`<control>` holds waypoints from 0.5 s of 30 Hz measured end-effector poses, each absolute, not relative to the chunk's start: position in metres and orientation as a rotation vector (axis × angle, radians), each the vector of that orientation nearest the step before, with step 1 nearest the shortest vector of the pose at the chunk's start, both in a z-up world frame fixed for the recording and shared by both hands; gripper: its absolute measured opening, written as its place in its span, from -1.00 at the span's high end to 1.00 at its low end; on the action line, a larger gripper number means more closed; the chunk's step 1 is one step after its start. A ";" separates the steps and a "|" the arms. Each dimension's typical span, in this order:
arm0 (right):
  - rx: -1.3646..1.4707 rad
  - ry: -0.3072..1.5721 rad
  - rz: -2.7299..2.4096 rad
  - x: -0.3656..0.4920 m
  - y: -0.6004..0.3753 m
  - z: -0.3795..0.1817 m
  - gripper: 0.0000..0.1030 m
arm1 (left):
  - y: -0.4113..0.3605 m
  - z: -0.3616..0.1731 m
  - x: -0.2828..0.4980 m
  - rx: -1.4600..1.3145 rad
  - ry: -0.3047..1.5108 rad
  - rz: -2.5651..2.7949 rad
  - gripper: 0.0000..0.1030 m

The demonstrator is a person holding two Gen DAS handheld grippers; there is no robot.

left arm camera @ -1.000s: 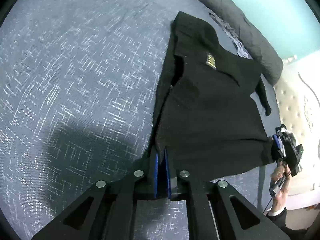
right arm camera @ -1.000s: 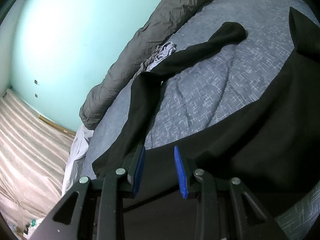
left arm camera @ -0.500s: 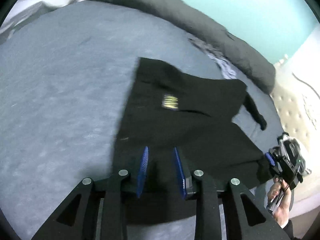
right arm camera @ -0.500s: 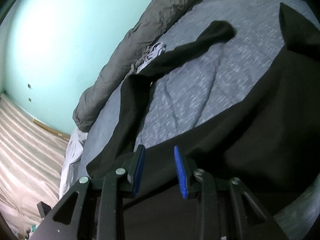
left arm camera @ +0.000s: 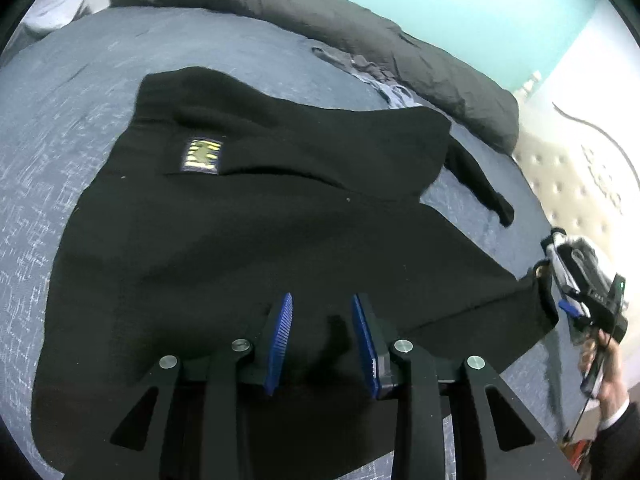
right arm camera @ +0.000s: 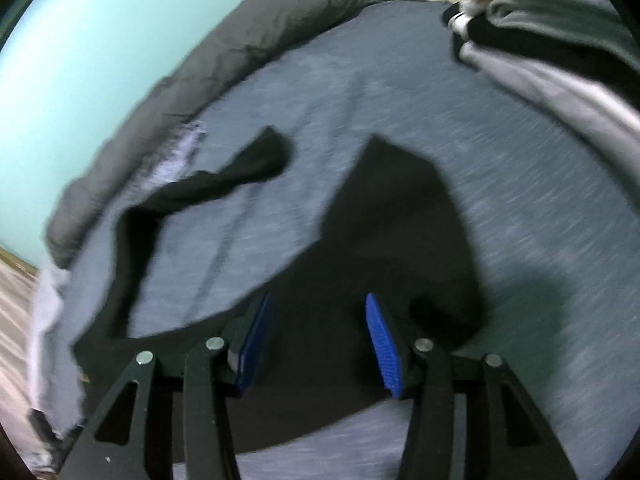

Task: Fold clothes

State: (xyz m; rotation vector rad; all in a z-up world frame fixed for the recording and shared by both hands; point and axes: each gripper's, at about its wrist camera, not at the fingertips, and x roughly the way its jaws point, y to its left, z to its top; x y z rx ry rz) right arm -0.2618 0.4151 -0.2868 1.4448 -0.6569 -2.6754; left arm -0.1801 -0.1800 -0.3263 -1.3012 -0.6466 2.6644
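A black garment [left arm camera: 248,232] with a yellow label [left arm camera: 202,154] lies spread on the blue-grey bed [left arm camera: 60,128]. One long sleeve [right arm camera: 240,168] trails off toward the rolled duvet. My left gripper [left arm camera: 322,320] hangs over the garment's near hem. Its jaws are opening, and the cloth lies slack under the blue pads [left arm camera: 280,340], not pinched. My right gripper [right arm camera: 320,320] is over the other near corner, its jaws opening wider, with black fabric below them and nothing clamped. It also shows in the left wrist view as the right gripper [left arm camera: 580,292], held by a hand.
A rolled dark grey duvet [left arm camera: 360,32] runs along the bed's far side against a teal wall. A tufted pale headboard [left arm camera: 568,184] stands to the right. A pile of grey and white clothes [right arm camera: 540,40] lies beyond the garment. A white sheet [right arm camera: 48,320] hangs off the bed's edge.
My left gripper let go of the hem it was shut on and opened, and the garment settled flat. The right jaws widened and that view swung across the bed, now blurred.
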 end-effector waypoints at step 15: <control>1.618 0.156 -2.684 -0.302 0.379 -0.308 -0.03 | -0.178 -0.330 -0.182 -1.281 -0.675 2.670 0.21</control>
